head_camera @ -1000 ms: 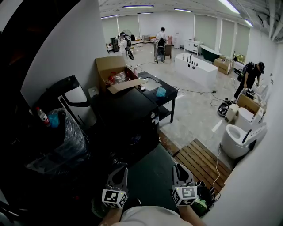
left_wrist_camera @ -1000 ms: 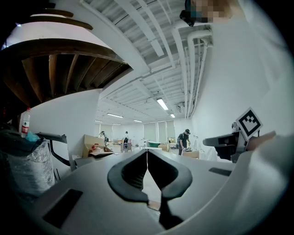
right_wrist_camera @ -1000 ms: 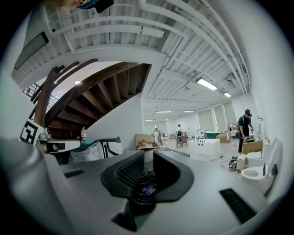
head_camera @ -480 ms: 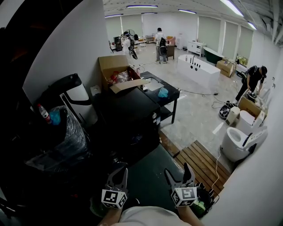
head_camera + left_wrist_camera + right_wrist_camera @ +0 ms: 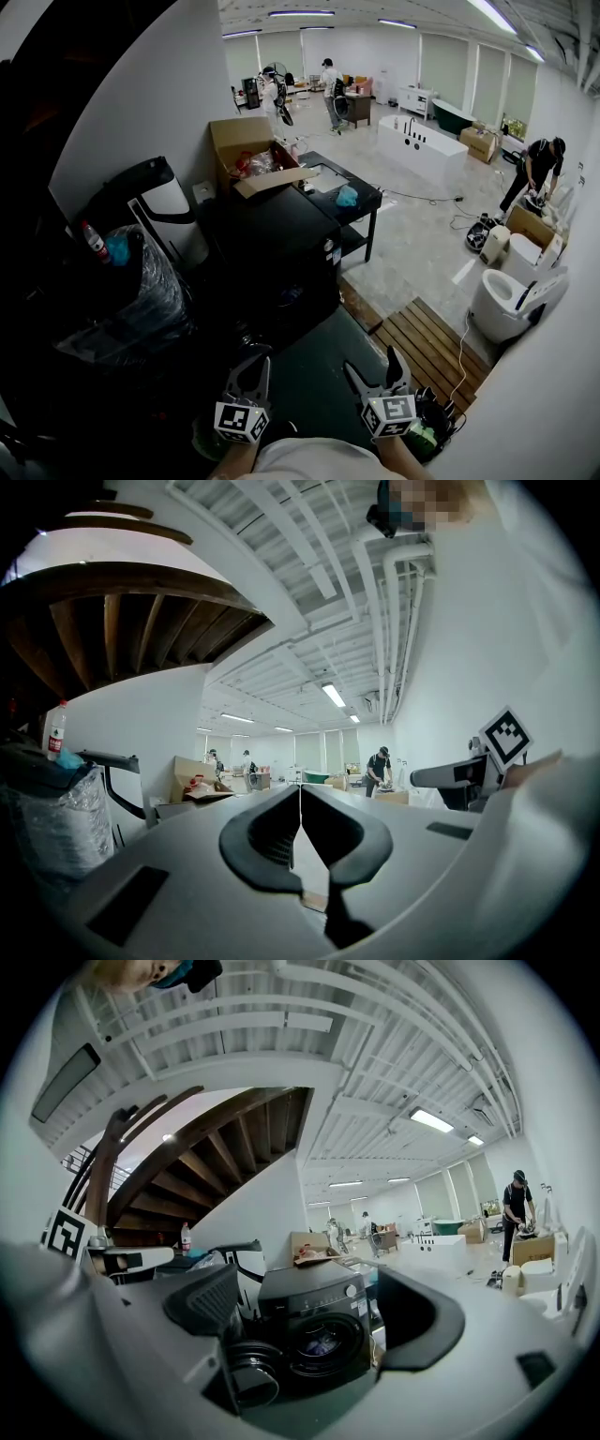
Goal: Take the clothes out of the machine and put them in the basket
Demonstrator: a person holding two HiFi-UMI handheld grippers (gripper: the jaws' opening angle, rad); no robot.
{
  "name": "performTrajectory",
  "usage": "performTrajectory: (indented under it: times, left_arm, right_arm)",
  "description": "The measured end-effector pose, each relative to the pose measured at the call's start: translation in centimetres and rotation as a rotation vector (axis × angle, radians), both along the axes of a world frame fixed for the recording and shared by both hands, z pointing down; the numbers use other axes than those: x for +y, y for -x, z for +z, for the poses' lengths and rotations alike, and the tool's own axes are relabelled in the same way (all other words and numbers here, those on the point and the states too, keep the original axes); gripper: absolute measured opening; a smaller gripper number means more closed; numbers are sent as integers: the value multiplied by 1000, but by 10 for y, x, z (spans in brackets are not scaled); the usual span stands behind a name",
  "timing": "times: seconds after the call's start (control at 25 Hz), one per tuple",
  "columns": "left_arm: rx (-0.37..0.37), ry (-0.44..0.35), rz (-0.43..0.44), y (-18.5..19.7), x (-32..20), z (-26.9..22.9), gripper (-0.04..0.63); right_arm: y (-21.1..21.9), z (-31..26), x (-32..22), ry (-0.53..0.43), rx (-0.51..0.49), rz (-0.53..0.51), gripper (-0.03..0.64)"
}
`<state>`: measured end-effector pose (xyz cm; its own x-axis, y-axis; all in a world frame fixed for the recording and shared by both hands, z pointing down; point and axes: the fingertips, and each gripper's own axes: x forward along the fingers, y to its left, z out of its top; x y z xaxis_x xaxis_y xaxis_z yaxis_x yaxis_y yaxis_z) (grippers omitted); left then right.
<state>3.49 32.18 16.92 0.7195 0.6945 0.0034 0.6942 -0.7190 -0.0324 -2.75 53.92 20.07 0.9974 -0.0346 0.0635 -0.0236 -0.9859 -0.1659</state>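
Black washing machine (image 5: pixel 314 1290), door (image 5: pixel 251 1372) open, at 12 o'clock. Right gripper (image 5: pixel 371 364), jaws just spread, empty; left gripper (image 5: pixel 251 364) clenched, empty. Next: reach into drum (image 5: pixel 324 1342).

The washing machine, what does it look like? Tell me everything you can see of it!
The washing machine is a black, boxy front-loader. It stands upright beside the white wall. Its front has a silver knob near the top right and a big round opening below. The round door hangs open at the left. Inside the drum there is something bluish, probably clothes. A cardboard box sits just behind the machine.
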Motion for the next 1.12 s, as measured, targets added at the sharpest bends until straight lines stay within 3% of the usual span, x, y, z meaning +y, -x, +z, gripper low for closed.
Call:
performTrajectory:
  times: [0.64, 1.12]
  left_arm:
    - [-25, -4, -1, -14, 3, 7, 20]
    - [-57, 10, -23, -79, 1, 23, 20]
  right_arm:
    - [-18, 10, 3, 4, -47, -22, 464]
    - [-86, 20, 2, 12, -86, -48, 463]
